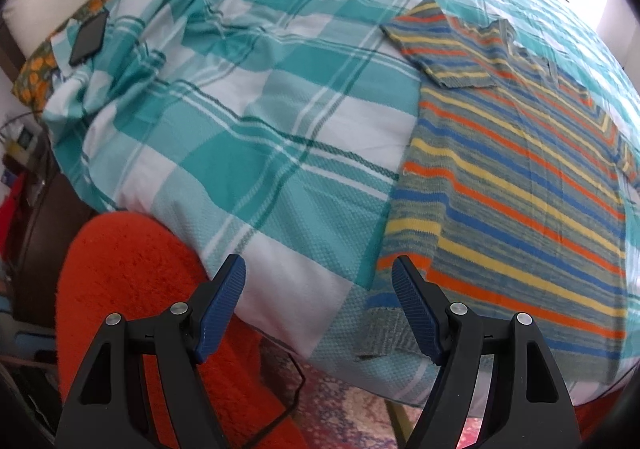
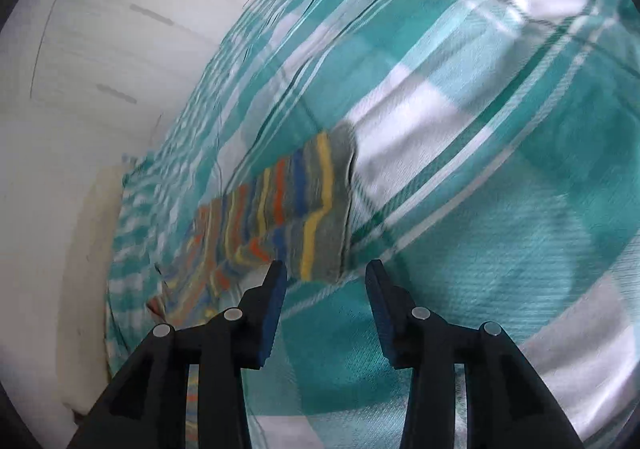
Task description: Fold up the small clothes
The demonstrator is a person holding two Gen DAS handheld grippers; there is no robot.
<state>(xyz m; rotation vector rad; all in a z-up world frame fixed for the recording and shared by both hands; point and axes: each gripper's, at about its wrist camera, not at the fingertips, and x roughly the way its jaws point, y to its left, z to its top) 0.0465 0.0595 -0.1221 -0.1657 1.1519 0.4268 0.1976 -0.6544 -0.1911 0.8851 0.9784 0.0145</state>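
A small knitted sweater (image 1: 520, 177) with orange, yellow, blue and grey-green stripes lies flat on the teal-and-white plaid bedspread (image 1: 240, 129), at the right of the left wrist view. One short sleeve (image 1: 440, 49) points to the far left. My left gripper (image 1: 318, 263) is open over the bed's near edge, its right finger above the sweater's lower left corner, with nothing between the pads. In the blurred right wrist view, a striped sleeve (image 2: 312, 201) lies on the bedspread (image 2: 500, 109) just ahead of my right gripper (image 2: 326, 265). That gripper is open, its pads off the cloth.
A dark phone (image 1: 88, 37) rests on the bed's far left, near an orange-flowered pillow (image 1: 36, 77). A fluffy orange rug (image 1: 132, 269) and a black cable (image 1: 288, 389) lie below the bed's edge. A white wall or cabinet (image 2: 100, 49) borders the bed's far side.
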